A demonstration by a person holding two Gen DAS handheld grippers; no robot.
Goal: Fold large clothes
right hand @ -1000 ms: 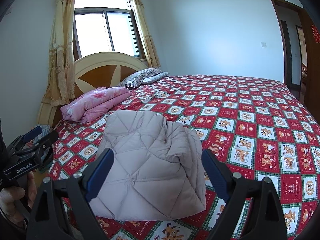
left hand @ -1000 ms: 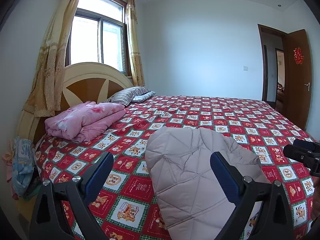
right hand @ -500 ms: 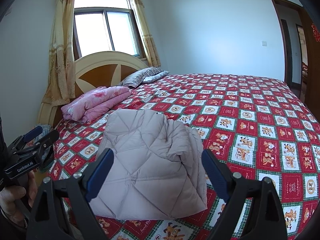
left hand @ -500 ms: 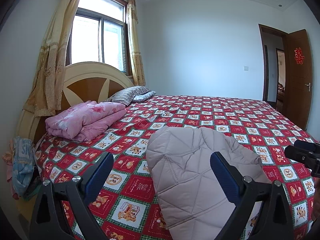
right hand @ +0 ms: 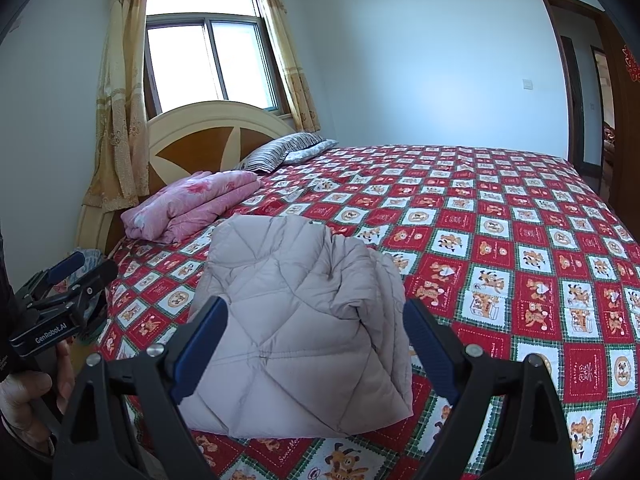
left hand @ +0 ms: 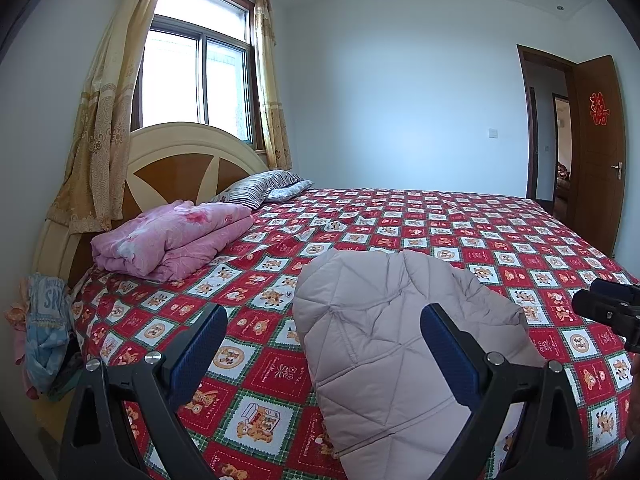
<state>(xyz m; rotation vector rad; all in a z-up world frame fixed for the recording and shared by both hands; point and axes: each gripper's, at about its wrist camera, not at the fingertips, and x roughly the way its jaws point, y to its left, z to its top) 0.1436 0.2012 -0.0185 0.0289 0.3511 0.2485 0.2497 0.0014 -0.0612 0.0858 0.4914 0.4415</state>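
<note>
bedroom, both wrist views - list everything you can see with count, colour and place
padded jacket: 1, pale pinkish grey, folded on near bed edge
bedspread: 1, red check with cartoon patches, covers bed
quilt: 1, pink, folded by headboard
pillows: 2, striped and grey, at headboard
headboard: 1, cream and brown
curtains: 2, yellow, beside window
door: 1, brown, open, far right
left gripper: 1, black, blue pads, open
right gripper: 1, same, open

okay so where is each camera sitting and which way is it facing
Left wrist: on the left gripper, facing across the bed over the folded jacket; its open jaws show, with the right gripper at the right edge.
Right wrist: on the right gripper, same direction; open jaws, left gripper and hand show.
Shared: jacket, pink quilt, headboard.
</note>
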